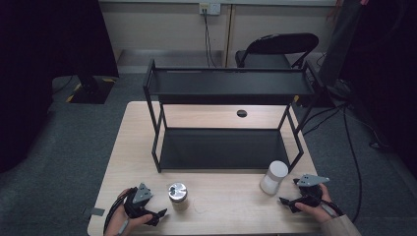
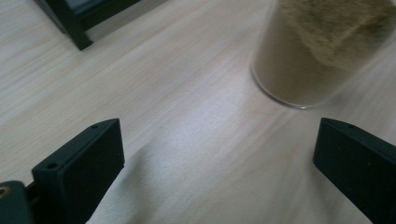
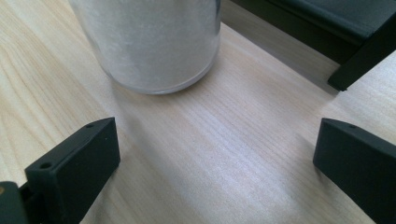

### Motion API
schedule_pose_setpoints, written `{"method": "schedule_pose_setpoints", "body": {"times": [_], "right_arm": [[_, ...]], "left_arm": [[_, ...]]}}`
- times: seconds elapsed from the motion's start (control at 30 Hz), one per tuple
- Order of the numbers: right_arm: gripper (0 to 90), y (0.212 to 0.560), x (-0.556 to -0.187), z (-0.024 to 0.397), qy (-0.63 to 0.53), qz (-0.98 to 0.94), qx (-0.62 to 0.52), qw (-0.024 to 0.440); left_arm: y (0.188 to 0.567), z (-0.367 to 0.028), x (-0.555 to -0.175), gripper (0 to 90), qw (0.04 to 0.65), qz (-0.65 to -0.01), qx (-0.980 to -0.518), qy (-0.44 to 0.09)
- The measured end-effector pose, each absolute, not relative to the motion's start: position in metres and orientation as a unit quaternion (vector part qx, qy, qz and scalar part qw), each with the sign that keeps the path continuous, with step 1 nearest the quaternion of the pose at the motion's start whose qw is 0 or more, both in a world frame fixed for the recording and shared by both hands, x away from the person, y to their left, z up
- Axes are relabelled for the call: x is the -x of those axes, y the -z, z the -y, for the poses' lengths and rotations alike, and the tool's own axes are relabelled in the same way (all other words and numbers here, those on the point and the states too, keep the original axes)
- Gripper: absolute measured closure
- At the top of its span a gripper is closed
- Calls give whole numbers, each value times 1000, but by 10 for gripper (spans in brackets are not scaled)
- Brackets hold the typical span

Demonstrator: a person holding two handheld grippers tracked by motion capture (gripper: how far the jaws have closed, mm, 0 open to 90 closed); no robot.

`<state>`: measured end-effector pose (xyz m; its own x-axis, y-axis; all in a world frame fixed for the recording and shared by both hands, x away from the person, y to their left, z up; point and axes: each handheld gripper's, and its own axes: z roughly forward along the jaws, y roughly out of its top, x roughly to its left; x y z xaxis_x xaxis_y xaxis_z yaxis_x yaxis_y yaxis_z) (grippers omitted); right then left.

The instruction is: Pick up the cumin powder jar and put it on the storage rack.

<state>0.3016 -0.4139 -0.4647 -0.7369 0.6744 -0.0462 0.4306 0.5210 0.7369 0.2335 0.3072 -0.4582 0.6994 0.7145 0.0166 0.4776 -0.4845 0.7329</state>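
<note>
Left hand-held gripper (image 1: 156,214) sits low at the worktop's (image 1: 221,206) near-left corner, held in a hand (image 1: 123,221) that comes in over the near edge. Its jaws are spread wide with nothing between them. In the left gripper view bare wood lies between the jaws, and the brown jar (image 2: 322,51) stands just ahead of them and toward the right jaw, apart from both.

The brown jar (image 1: 178,195), upright with a shiny metal lid, stands near the near edge, left of centre, just beside the left hand-held gripper.

Right hand-held gripper (image 1: 289,201) sits at the near-right corner, held in a hand (image 1: 314,206) with a light sleeve. Its jaws are likewise spread wide and hold nothing. In the right gripper view the white jar (image 3: 149,42) stands just ahead and toward the left jaw, not touching either jaw.

The white jar (image 1: 274,177), upright with a white lid, stands toward the right edge, just in front of the rack's near-right leg.

The rack (image 1: 226,88), black with two shelves, occupies the middle and far part of the worktop. Both shelves appear bare. The two jars stand well apart from each other, both on the worktop in front of the rack.
</note>
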Motion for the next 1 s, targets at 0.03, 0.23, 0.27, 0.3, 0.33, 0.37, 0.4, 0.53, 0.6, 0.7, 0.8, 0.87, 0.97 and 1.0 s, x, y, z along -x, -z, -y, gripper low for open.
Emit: {"method": "schedule_pose_setpoints", "body": {"times": [0.03,0.23,0.27,0.3,0.33,0.37,0.4,0.53,0.6,0.7,0.8,0.87,0.97,1.0], "right_arm": [[0,465,-302,414,-368,-856,-323,166],[0,465,-302,414,-368,-856,-322,166],[0,465,-302,414,-368,-856,-323,166],[0,465,-302,414,-368,-856,-323,166],[0,465,-302,414,-368,-856,-323,166],[0,465,-302,414,-368,-856,-323,166],[0,465,-302,414,-368,-856,-323,166],[0,465,-302,414,-368,-856,-323,166],[0,465,-302,414,-368,-856,-323,166],[0,465,-302,414,-368,-856,-323,166],[0,465,-302,414,-368,-856,-323,166],[0,465,-302,414,-368,-856,-323,166],[0,465,-302,414,-368,-856,-323,166],[0,465,-302,414,-368,-856,-323,166]], "left_arm": [[458,-306,-234,10,366,-350,-847,-159],[456,-304,-233,10,372,-332,-854,-147],[455,-304,-233,10,375,-330,-854,-145],[455,-303,-233,11,378,-327,-854,-144],[455,-302,-233,11,382,-324,-854,-142],[454,-300,-233,11,383,-322,-854,-142],[453,-298,-234,11,385,-321,-854,-141],[453,-294,-238,11,396,-318,-851,-135],[452,-292,-240,10,399,-317,-850,-130],[453,-288,-242,10,402,-317,-849,-130],[453,-284,-244,10,406,-315,-848,-129],[453,-281,-246,10,404,-314,-849,-130],[453,-276,-250,10,406,-311,-850,-130],[454,-274,-250,10,406,-314,-849,-129]]}}
